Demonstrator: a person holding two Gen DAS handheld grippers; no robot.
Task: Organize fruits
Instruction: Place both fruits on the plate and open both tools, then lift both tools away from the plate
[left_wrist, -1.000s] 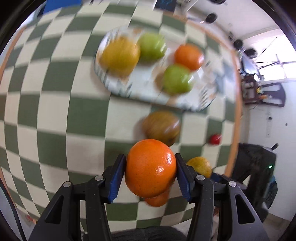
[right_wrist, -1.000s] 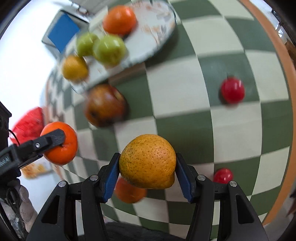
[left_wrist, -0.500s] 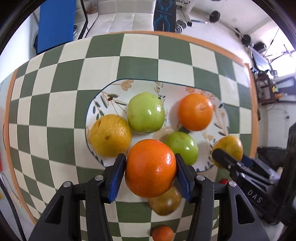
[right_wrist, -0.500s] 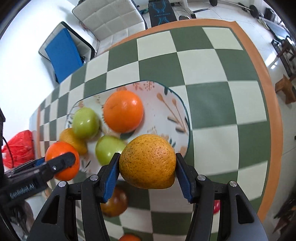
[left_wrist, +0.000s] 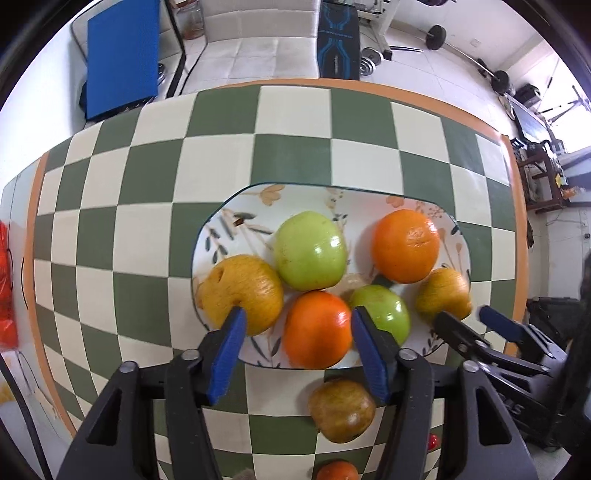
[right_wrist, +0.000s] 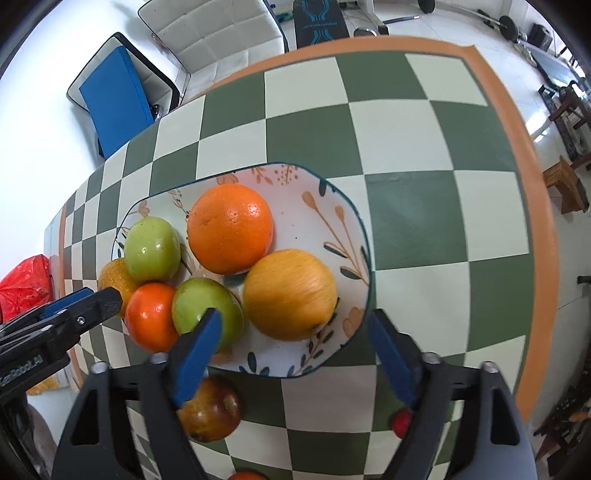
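Note:
A flowered oval plate (left_wrist: 369, 205) (right_wrist: 325, 206) on the checked table holds several fruits. My left gripper (left_wrist: 297, 317) stands open around a bright orange (left_wrist: 317, 328) (right_wrist: 151, 315) that rests at the plate's near edge. My right gripper (right_wrist: 293, 315) is open too, its blue pads well apart on either side of a yellow-orange citrus (right_wrist: 290, 293) (left_wrist: 443, 293) lying on the plate's right end. Two green apples (left_wrist: 310, 254) (left_wrist: 382, 314), a large orange (left_wrist: 404, 245) (right_wrist: 231, 229) and a yellow fruit (left_wrist: 242, 291) share the plate.
Off the plate, near me, lie a brownish apple (left_wrist: 341, 410) (right_wrist: 210, 410), a small orange (left_wrist: 337, 470) and a small red fruit (right_wrist: 402, 422). The orange-edged table rim (right_wrist: 517, 147) runs on the right. A blue-cushioned chair (left_wrist: 122, 59) stands beyond the far edge.
Both grippers carried their fruit over the plate, then opened. The bright orange and the yellow-orange citrus now lie on the plate, free of the pads.

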